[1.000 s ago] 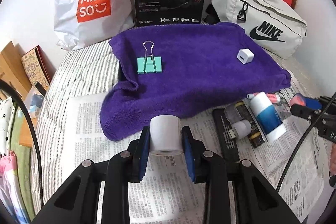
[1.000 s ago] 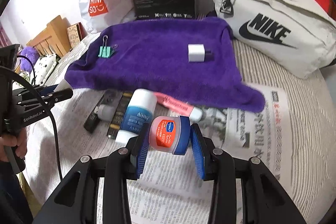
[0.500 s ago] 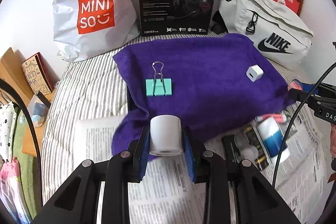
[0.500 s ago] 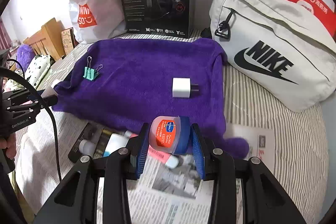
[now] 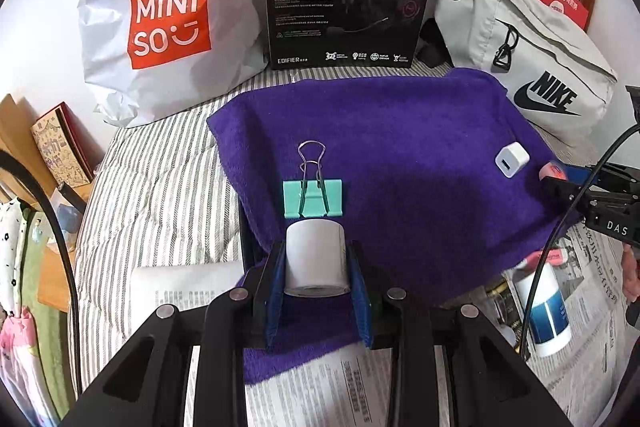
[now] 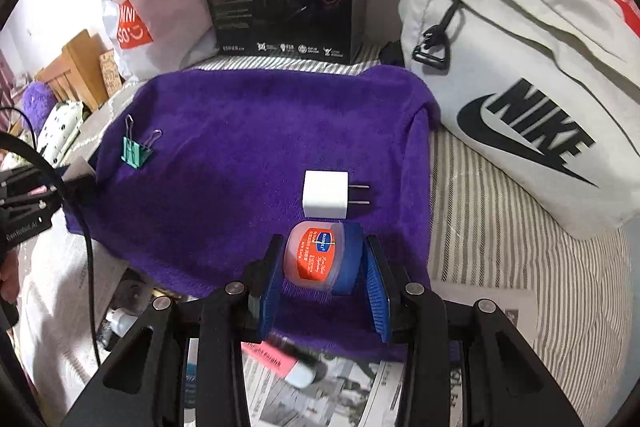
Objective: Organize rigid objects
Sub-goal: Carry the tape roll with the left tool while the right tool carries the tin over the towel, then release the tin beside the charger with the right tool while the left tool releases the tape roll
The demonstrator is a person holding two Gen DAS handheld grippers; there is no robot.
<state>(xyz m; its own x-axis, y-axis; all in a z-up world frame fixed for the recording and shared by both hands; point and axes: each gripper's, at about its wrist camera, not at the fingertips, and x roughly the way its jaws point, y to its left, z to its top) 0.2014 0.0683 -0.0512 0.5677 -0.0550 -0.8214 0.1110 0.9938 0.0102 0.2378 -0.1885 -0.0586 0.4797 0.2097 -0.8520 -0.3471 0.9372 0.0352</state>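
Both hand-held grippers now over purple towel point(image 5: 420, 147): left point(image 5: 316, 267) clamping 1 paper roll point(image 5: 315, 259), right point(image 6: 324, 271) 1 jar point(image 6: 320, 259).

Bright soft daylight, fisheye-curved edges, dark vignette corners, slight blur

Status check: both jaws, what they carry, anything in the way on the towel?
Left gripper shut on white paper roll. Right gripper shut on blue-lidded jar. Both over purple towel. Binder clip just ahead of roll, charger just ahead of jar.
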